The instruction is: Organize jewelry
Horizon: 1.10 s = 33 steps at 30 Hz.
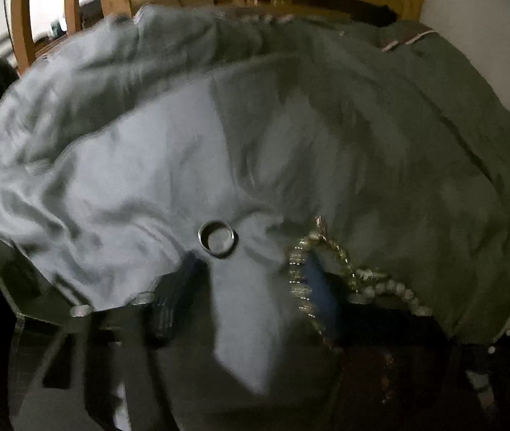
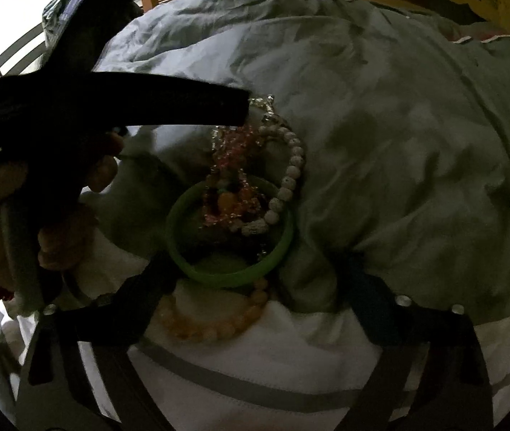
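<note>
Seemingly mid-sort, the jewelry lay on a rumpled grey bedsheet [image 1: 168, 165] over a bed with a wooden frame [image 1: 118, 3] at its far end. In the left wrist view, a silver ring [image 1: 217, 239] sat alone on the cloth just ahead of the left hand-held gripper [image 1: 251, 273], whose fingers stood spread wide, the ring near the left one; a gold chain [image 1: 303, 280] draped over the right finger looked snagged rather than pinched, with a white bead bracelet [image 1: 394, 292] trailing beside it. In the right wrist view, the right hand-held gripper [image 2: 255, 280] was likewise open around a green bangle [image 2: 229, 273], inside which a pink bead strand [image 2: 235, 165] and other pieces were heaped, probably gathered for sorting. An amber bead bracelet [image 2: 211, 323] touched the bangle's near rim. A bare hand [image 2: 57, 208] held the other device at left. White cloth with a grey stripe [image 2: 255, 366] lay nearest; the room was dim.
</note>
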Motion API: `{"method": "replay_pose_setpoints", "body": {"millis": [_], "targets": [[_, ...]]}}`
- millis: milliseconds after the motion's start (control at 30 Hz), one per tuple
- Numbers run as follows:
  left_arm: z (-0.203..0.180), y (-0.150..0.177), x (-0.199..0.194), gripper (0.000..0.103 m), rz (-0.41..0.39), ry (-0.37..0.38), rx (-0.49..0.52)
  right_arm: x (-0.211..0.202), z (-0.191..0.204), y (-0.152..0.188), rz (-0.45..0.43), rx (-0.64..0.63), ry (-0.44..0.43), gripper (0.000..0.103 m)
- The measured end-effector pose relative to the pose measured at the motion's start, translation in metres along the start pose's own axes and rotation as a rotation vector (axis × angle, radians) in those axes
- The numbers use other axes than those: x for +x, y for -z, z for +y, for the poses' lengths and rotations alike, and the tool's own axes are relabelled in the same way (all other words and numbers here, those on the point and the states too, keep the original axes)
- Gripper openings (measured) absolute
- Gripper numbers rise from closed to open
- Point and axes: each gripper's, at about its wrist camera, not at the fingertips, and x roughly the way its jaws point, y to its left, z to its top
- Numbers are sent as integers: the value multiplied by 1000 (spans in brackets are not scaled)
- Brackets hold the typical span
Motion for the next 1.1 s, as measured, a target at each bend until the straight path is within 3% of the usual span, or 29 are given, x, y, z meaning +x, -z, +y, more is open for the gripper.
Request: {"method": "replay_pose_setpoints", "body": {"millis": [100,167,233,267,333,533,900,933,1100], "targets": [[6,0,0,46,6,15,-27,-1,-3,0,-2,10,-7,75],[9,-1,-2,29,9,26,-45,-4,-4,0,-8,18,-8,66],[13,-3,-5,23,14,41,-67,-9,-6,2,-23,32,-12,51],[14,-3,-6,20,14,43,-72,-10,-9,0,-41,32,-82,48],[13,-2,-9,17,10,45,-71,-14,-16,-1,-56,61,-104,38],[13,-4,-14,12,-11,65,-73,-27,-33,-8,-135,142,-194,21],[20,-5,-27,9,-27,96,-92,-32,-58,-7,-168,287,-394,13],[20,-6,-29,3,-34,96,-93,-34,-58,-7,-177,288,-398,12],[18,-11,-39,3,-56,106,-89,-24,-54,-8,-120,296,-330,13]]}}
